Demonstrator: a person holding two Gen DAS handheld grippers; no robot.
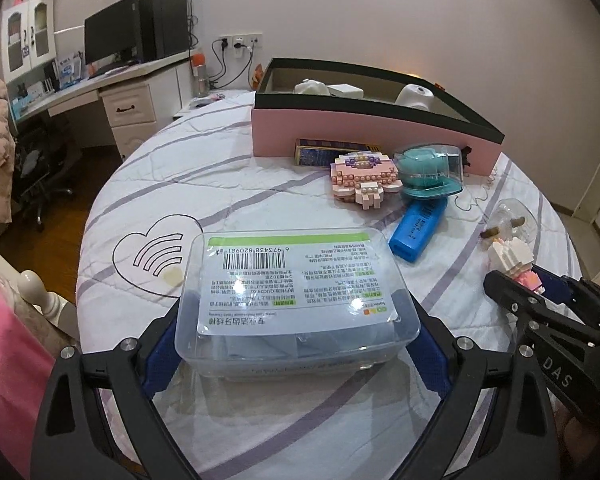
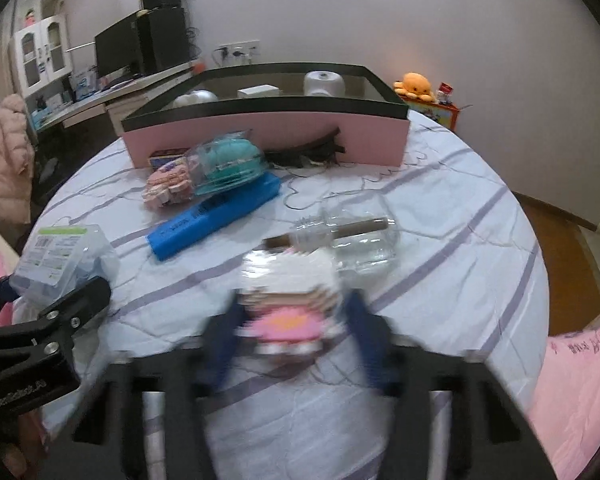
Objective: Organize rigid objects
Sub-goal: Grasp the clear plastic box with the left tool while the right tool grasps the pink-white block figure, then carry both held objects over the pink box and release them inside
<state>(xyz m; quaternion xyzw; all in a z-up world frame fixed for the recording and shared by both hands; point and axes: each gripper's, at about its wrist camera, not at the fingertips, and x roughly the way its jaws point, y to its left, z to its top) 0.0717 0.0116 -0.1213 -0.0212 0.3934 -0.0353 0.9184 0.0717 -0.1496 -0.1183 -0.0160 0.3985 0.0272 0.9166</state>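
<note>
The things lie on a bed (image 1: pixel 260 184) under a white sheet with purple stripes. At the left, the left hand-held gripper (image 1: pixel 296 344) has a clear plastic box (image 1: pixel 296 300) with a printed label between its blue pads (image 1: pixel 160 356), which stand at the box's two ends; whether they press on it cannot be told. The box rests on the sheet beside a drawn heart (image 1: pixel 156 256).

Farther back stands a pink storage box (image 1: pixel 340 132) with a black rim, holding a few white items. Against its front wall lie a dark blue packet (image 1: pixel 320 152), a pink brick-built figure (image 1: pixel 364 178), a teal tape dispenser (image 1: pixel 430 170) just beside it, and a blue rectangular case (image 1: pixel 418 230) in front of the dispenser.

To the right, a clear glass bottle (image 2: pixel 352 236) lies on its side. Just before it, the right hand-held gripper (image 2: pixel 292 320) has a white and pink brick figure (image 2: pixel 288 292) between its blue fingers (image 2: pixel 224 344); that view is blurred, and in the left wrist view the jaws look closed onto the figure.
</note>
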